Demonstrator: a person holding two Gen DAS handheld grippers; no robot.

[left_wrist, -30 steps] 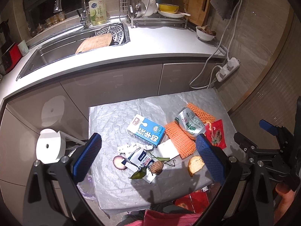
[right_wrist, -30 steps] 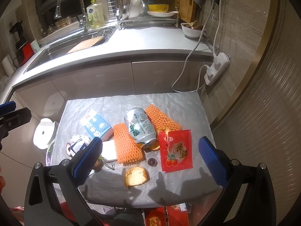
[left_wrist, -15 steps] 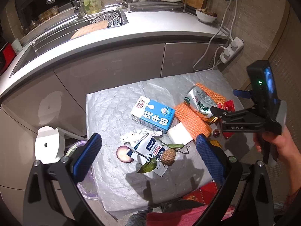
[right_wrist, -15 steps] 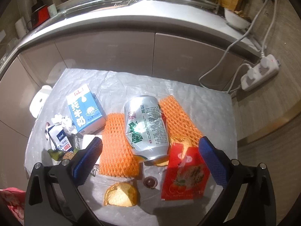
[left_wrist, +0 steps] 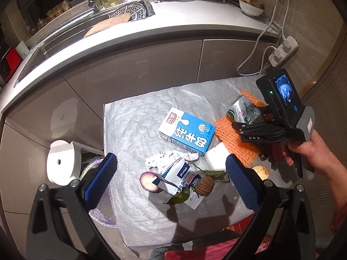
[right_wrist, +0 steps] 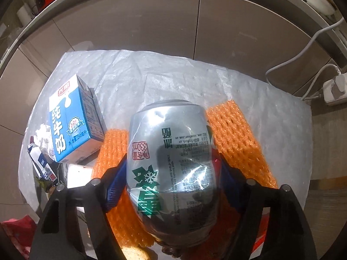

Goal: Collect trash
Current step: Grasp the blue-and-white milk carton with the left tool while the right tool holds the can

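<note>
Trash lies on a small table under a grey cloth. My right gripper has its blue pads against both sides of a dented silver drink can, which lies on orange foam netting. The can also shows in the left wrist view, under the right gripper's body. My left gripper is open, above a wipe packet, a purple fruit peel, a brown nut with leaves and crumpled tissue. A blue milk carton lies beyond them.
A white round bin lid and a purple bag rim stand left of the table. A bread piece and a white block lie by the netting. Kitchen cabinets, sink and counter run behind; a power strip hangs at right.
My right gripper dropped onto the can and narrowed from wide open until the pads touch its sides. My left gripper moved closer to the table and stayed open.
</note>
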